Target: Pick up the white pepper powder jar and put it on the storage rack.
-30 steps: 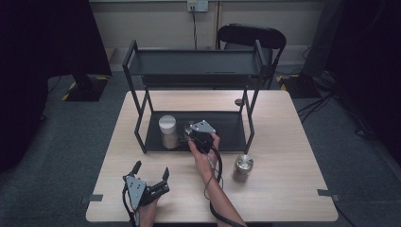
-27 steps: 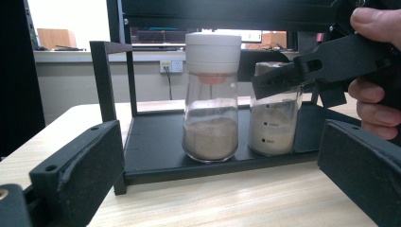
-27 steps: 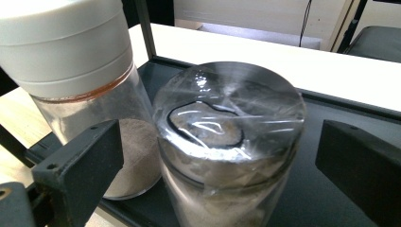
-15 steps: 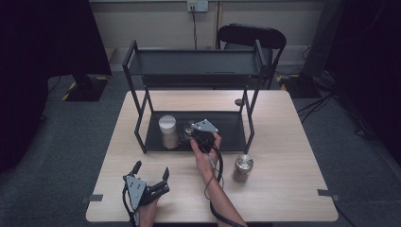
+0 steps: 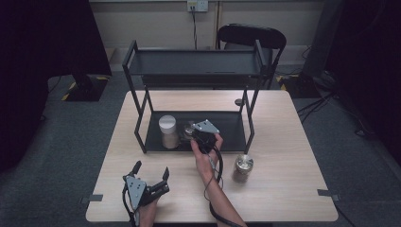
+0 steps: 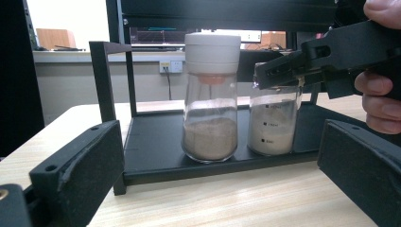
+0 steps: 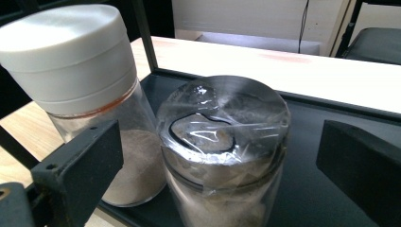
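Two jars (shelved) — right tool open

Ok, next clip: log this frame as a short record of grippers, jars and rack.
Right gripper: open, jaws either side of the metal-lidded jar, not closed on it
Left gripper: open, low over the table near its front edge
White-capped jar: upright on the rack bottom shelf, beside the metal-lidded jar
Third jar: on the table, outside the rack
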Tool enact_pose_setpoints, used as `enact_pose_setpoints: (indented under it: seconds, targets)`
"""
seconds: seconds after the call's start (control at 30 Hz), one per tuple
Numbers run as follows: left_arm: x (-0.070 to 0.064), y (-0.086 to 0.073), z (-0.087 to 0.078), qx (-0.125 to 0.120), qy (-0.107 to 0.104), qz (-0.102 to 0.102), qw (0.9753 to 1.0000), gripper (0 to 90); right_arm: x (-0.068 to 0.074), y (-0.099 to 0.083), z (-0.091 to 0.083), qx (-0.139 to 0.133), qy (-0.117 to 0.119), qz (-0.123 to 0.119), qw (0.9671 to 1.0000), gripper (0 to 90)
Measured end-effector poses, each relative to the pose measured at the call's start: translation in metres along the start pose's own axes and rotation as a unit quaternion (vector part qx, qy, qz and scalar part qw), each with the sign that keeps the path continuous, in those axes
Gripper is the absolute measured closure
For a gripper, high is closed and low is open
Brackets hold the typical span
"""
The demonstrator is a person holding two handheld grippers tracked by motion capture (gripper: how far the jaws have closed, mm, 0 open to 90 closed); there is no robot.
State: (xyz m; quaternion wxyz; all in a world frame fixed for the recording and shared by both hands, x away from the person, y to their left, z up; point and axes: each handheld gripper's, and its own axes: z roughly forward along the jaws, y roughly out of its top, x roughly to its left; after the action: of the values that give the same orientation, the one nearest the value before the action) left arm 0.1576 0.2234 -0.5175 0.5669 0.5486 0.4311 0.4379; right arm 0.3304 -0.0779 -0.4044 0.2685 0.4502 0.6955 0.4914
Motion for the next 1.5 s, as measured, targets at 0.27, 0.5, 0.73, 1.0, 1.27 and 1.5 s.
enact_pose_setpoints:
  seconds: [0.27, 0.5, 0.73, 1.0, 1.27, 1.5]
  targets:
    - [0.000, 0.000, 0.000, 0.000, 0.001, 0.000, 1.0000, 0.7, -0.001, 0.000, -0.002, -0.004, 0.004, 0.002, 1.0000, 0.8]
    - [0.000, 0.000, 0.000, 0.000, 0.001, 0.000, 1.0000, 0.7, -0.001, -0.001, -0.004, -0.010, 0.008, -0.002, 0.9999, 0.6]
    - [0.000, 0.000, 0.000, 0.000, 0.001, 0.000, 1.0000, 0.7, -0.002, -0.003, -0.008, -0.014, 0.011, -0.001, 0.9998, 0.6]
    - [-0.001, 0.000, 0.000, 0.000, 0.001, -0.001, 1.0000, 0.7, -0.002, -0.004, -0.012, -0.023, 0.016, -0.003, 0.9996, 0.6]
    - [-0.001, 0.000, 0.000, 0.001, 0.001, 0.000, 1.0000, 0.7, -0.002, -0.004, -0.016, -0.030, 0.021, -0.006, 0.9993, 0.6]
    - [-0.001, 0.000, 0.000, 0.001, 0.001, 0.000, 1.0000, 0.7, -0.001, -0.005, -0.021, -0.041, 0.024, -0.006, 0.9988, 0.6]
